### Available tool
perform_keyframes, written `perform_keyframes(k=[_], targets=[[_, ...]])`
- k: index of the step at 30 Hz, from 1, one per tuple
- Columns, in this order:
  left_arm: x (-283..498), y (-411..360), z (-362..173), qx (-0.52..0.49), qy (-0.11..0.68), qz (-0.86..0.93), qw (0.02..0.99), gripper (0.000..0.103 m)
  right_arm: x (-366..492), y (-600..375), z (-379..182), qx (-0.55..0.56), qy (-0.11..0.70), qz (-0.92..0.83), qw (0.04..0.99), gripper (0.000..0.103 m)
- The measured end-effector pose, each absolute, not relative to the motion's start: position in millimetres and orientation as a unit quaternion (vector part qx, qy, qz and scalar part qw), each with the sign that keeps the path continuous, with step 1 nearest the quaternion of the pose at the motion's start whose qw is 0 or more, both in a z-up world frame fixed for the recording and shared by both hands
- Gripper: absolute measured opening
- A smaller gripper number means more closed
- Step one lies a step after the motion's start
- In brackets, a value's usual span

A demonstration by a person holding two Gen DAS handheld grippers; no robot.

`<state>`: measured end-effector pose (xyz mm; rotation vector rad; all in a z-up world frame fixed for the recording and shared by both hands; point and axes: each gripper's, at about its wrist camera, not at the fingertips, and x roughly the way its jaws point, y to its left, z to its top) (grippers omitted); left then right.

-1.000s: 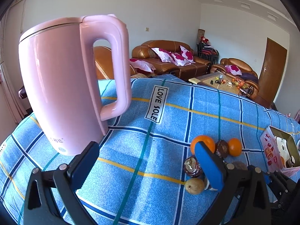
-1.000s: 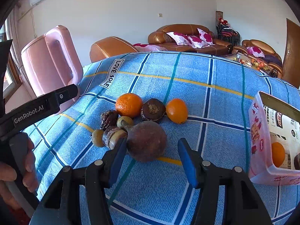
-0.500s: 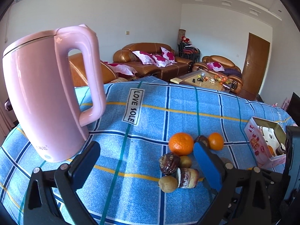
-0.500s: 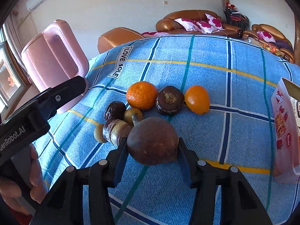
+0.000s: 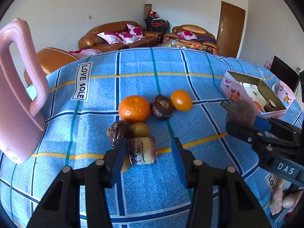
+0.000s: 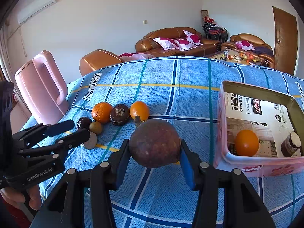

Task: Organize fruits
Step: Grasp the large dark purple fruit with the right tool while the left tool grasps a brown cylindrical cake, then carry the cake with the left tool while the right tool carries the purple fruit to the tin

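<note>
My right gripper (image 6: pixel 153 157) is shut on a big round brown fruit (image 6: pixel 154 142), held off the blue checked cloth (image 5: pixel 152 190) just left of the pink box (image 6: pixel 222 114). The same fruit (image 5: pixel 240 113) shows at the right of the left wrist view. My left gripper (image 5: pixel 149 155) is closing around a cut brown-and-cream piece (image 5: pixel 141 151); the left finger is beside it, the right finger stands apart. Behind it lie a large orange (image 5: pixel 134 108), a dark brown fruit (image 5: pixel 162 109), a small orange (image 5: pixel 181 100), a wrinkled dark fruit (image 5: pixel 117 131) and a small yellowish fruit (image 5: pixel 140 130).
The pink box holds an orange (image 6: pixel 246 142) and a brown cut piece (image 6: pixel 290 144). A tall pink kettle (image 5: pixel 17 104) stands at the left edge of the cloth. Sofas and a low table fill the room behind. A hand (image 6: pixel 28 197) grips the left tool.
The left gripper swung away from the kettle, dropped over the fruit cluster and narrowed its jaws. The right gripper shut on the brown fruit, lifted it and carried it right, next to the box.
</note>
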<state>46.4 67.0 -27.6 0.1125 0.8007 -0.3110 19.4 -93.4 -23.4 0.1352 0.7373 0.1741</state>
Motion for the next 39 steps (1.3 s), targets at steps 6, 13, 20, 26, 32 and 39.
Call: perform_keyframes(k=[6, 13, 20, 26, 32, 39], targets=[[51, 69, -39, 0.023, 0.417, -0.173, 0.892, 0.042, 21, -91, -24, 0.073, 0.367, 0.094, 0.923, 0.052], [52, 73, -39, 0.0, 0.417, -0.176, 0.892, 0.032, 19, -91, -25, 0.074, 0.366, 0.097, 0.923, 0.052], [38, 77, -19, -0.009, 0.351, -0.167, 0.921, 0.031, 9, -93, -11, 0.063, 0.328, 0.09, 0.938, 0.052], [28, 85, -3, -0.046, 0.288, -0.147, 0.945, 0.031, -4, -96, 10, 0.034, 0.268, 0.073, 0.96, 0.052], [24, 71, 0, -0.042, 0.273, -0.124, 0.953, 0.031, -8, -106, 16, 0.021, 0.249, 0.058, 0.967, 0.052], [21, 41, 2, -0.054, 0.269, -0.133, 0.953, 0.031, -9, -129, 15, 0.015, 0.249, 0.035, 0.968, 0.052]])
